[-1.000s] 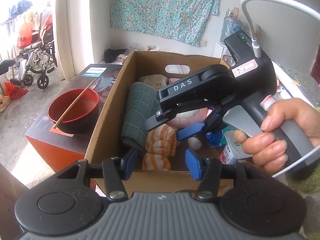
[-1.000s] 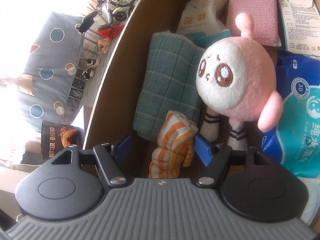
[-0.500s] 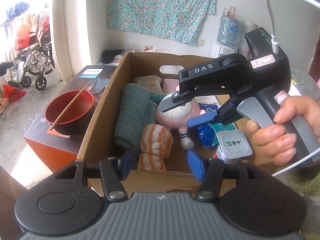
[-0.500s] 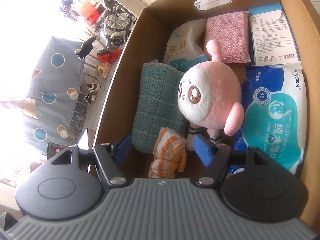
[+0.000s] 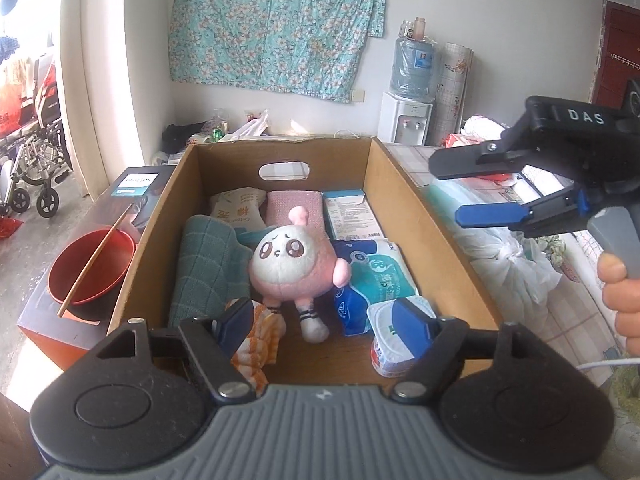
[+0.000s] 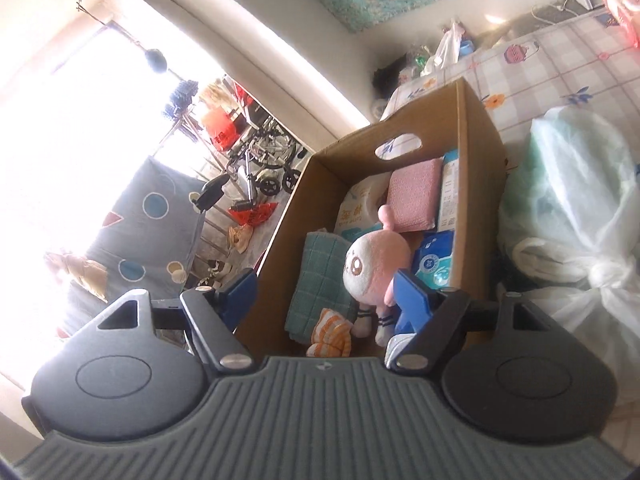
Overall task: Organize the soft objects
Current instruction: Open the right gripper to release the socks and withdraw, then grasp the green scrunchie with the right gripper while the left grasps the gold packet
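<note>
A cardboard box point(image 5: 424, 216) holds a pink plush toy point(image 5: 294, 264), a folded green towel point(image 5: 204, 268), an orange striped cloth point(image 5: 256, 350), a pink cloth point(image 5: 294, 206), blue wipes packs point(image 5: 376, 276) and a white tub point(image 5: 390, 338). My left gripper point(image 5: 324, 322) is open and empty over the box's near edge. My right gripper point(image 5: 452, 190) is open and empty, raised to the right of the box. In the right wrist view the box point(image 6: 474, 140), plush point(image 6: 376, 268) and towel point(image 6: 320, 280) lie beyond my right gripper point(image 6: 324, 290).
A red bowl point(image 5: 90, 266) with a chopstick stands on a dark carton left of the box. White tied plastic bags point(image 6: 576, 216) lie on the checked cloth right of the box. A water dispenser point(image 5: 406, 120) stands at the back wall.
My right gripper has risen out of the box and moved right, open and empty. The plush stays in the box. My left gripper has drawn back and higher.
</note>
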### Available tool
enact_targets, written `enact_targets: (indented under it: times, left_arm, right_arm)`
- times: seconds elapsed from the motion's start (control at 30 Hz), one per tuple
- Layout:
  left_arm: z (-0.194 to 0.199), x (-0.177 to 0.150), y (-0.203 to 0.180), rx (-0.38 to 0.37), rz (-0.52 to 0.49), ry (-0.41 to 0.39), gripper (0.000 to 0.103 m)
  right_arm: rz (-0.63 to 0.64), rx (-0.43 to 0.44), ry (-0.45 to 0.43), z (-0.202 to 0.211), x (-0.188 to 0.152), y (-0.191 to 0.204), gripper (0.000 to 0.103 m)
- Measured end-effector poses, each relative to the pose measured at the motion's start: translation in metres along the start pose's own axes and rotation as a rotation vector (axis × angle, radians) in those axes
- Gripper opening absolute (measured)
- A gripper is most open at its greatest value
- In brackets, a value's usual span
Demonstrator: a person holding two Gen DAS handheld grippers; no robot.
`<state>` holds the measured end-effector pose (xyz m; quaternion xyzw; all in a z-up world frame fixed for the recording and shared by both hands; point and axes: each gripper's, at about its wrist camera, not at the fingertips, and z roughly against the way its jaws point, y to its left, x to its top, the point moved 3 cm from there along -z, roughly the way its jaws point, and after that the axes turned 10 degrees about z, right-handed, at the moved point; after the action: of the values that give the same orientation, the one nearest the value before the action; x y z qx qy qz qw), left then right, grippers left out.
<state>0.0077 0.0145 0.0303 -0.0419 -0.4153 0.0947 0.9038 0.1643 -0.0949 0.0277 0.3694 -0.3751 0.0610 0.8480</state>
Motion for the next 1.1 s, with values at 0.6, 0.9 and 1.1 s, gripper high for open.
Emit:
enact_targets:
  times: [0.6, 0.9, 1.1]
  left_arm:
    - [-0.075, 0.101, -0.144, -0.204, -0.391, -0.066, 0.099]
    - [-0.178, 0.108, -0.218, -0.355, -0.456, 0.187, 0.099]
    - [-0.236, 0.095, -0.255, -0.416, -0.497, 0.383, 0.099]
  right_arm:
    - [0.169, -0.700, -0.074, 0.119, -0.003, -0.215, 0.085]
    - [0.257, -0.763, 0.160, 0.066, -0.008, -0.286, 0.085]
    - [0.235, -0.719, 0.155, 0.066, -0.018, -0.293, 0.067]
